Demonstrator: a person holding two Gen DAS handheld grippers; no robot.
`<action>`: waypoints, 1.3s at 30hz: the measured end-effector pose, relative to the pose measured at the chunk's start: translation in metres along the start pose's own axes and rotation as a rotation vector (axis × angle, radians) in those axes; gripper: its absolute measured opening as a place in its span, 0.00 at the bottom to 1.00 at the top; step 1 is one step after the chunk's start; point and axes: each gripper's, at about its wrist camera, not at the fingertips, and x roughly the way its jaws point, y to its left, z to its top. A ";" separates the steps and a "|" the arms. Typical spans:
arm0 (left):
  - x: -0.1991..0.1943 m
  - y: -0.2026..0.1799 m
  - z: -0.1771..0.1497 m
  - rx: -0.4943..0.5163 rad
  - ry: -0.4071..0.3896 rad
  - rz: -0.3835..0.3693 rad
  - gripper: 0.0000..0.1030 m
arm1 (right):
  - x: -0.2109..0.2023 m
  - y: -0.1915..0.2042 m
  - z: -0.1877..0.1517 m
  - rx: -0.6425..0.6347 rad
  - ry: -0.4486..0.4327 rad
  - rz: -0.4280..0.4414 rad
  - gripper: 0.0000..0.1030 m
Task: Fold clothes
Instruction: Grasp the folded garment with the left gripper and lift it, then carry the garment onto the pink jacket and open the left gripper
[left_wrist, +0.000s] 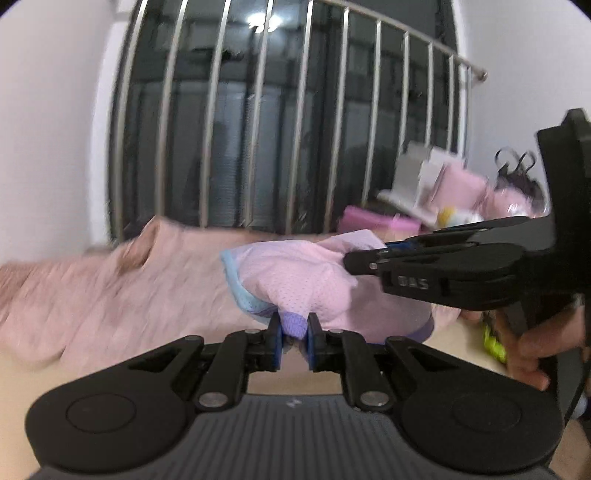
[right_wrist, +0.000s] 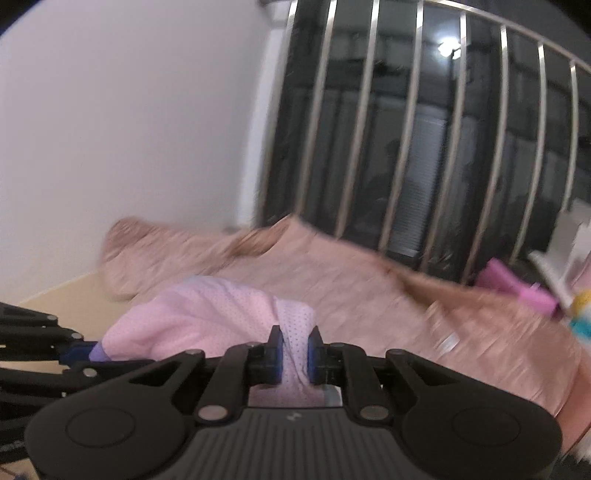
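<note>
Pink mesh cloth fills the middle of the left wrist view: a small garment (left_wrist: 295, 273) with a pale blue edge on its left and a purple trim at the bottom, bunched in the air above a beige worktop (left_wrist: 33, 373). The left gripper (left_wrist: 294, 330) is clenched on the purple trim, its blue pads pressing the cloth from both sides. From the right, the right gripper (left_wrist: 349, 261) reaches in level and bites the garment's upper right corner, with a hand (left_wrist: 532, 354) on its handle below. Behind lies a larger, dusty pink blanket (left_wrist: 110, 291), spread and blurred. Further back stand a barred window (left_wrist: 280, 118) and, at the right, a magenta box (left_wrist: 373, 219) beside an open grey holder (left_wrist: 424, 181) with pink items in it; what those are cannot be told through the blur.

In the right wrist view, the right gripper (right_wrist: 294, 345) is clamped on a fold of the same pink garment (right_wrist: 207, 314), which runs down between its pads. The left gripper (right_wrist: 79, 350) enters from the left edge, holding the purple trim. The blanket (right_wrist: 351, 295) stretches across behind, with the magenta box (right_wrist: 517, 288) at the far right beneath the window (right_wrist: 424, 129).
</note>
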 end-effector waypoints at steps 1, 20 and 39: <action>0.011 -0.002 0.011 -0.001 -0.009 -0.011 0.11 | 0.005 -0.009 0.010 0.001 -0.009 -0.020 0.11; 0.317 0.056 -0.006 -0.013 0.313 0.026 0.33 | 0.339 -0.143 -0.019 0.111 0.433 -0.063 0.20; 0.318 0.119 -0.006 -0.280 0.363 -0.036 0.38 | 0.252 -0.145 -0.043 0.210 0.314 0.009 0.32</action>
